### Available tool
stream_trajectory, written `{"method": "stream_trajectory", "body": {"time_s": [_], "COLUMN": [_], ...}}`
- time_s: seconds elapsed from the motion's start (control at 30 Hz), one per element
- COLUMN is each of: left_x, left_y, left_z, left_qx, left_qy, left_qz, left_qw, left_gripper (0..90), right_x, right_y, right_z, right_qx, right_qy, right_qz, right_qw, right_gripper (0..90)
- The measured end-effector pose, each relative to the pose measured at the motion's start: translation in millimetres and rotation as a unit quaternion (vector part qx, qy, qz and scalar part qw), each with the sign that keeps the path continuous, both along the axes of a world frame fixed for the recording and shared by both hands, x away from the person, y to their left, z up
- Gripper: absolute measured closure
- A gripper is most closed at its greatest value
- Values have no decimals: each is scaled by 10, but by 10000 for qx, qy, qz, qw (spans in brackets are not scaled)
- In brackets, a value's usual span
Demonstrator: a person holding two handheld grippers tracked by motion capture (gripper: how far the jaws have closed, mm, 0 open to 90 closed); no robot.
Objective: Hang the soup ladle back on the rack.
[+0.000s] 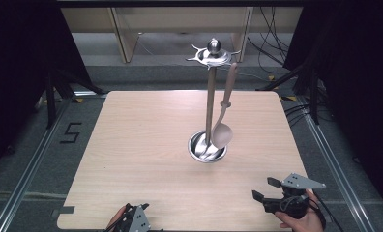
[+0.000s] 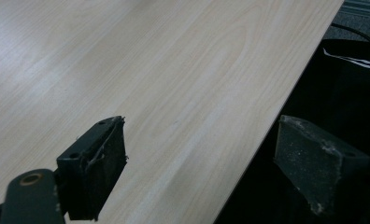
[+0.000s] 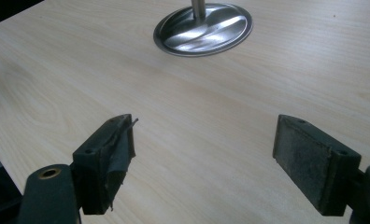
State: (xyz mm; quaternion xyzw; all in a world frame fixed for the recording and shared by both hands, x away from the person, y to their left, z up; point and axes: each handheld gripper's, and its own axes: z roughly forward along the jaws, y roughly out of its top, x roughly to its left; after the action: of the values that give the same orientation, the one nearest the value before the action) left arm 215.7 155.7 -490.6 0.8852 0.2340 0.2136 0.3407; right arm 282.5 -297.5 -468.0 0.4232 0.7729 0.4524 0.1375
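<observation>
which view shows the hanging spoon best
The high view: the spoon shows whole there, hanging from the top ring of the metal stand, its bowl just above the round base. The right gripper view catches the stand's base and the pole's foot. The left gripper view looks at the table.

- The left gripper [image 1: 131,220] is cut off by the bottom edge of the high view, its jaws out of frame there.
- The polished steel utensil stand [image 3: 202,29] loses its post to the top edge of the right gripper view.
- The pale wooden spoon [image 1: 223,126] hangs from what looks like a hook, too small to tell.
</observation>
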Motion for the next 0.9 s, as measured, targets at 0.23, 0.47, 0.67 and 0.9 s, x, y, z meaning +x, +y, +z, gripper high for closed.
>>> {"method": "stream_trajectory", "body": {"time_s": [0.23,0.47,0.67,0.9], "left_x": [-4,1,-2,-1], "left_y": [-3,-7,-6,-7], "left_z": [1,-7,-7,-10], "left_qx": [-7,30,10,-7], "left_qy": [2,24,11,55], "left_qz": [-7,-11,0,-30], "left_qw": [10000,10000,10000,10000], "left_gripper": [157,157,157,157], "right_x": [-57,-135,-173,-234], "right_y": [-28,19,27,35], "right_z": [-11,-54,-99,-155], "right_qx": [-61,-258,-429,-531], "right_qy": [-32,37,62,217], "right_qz": [-15,52,104,157], "right_qw": [10000,9996,9990,9982], "right_gripper": [213,215,213,201]}}
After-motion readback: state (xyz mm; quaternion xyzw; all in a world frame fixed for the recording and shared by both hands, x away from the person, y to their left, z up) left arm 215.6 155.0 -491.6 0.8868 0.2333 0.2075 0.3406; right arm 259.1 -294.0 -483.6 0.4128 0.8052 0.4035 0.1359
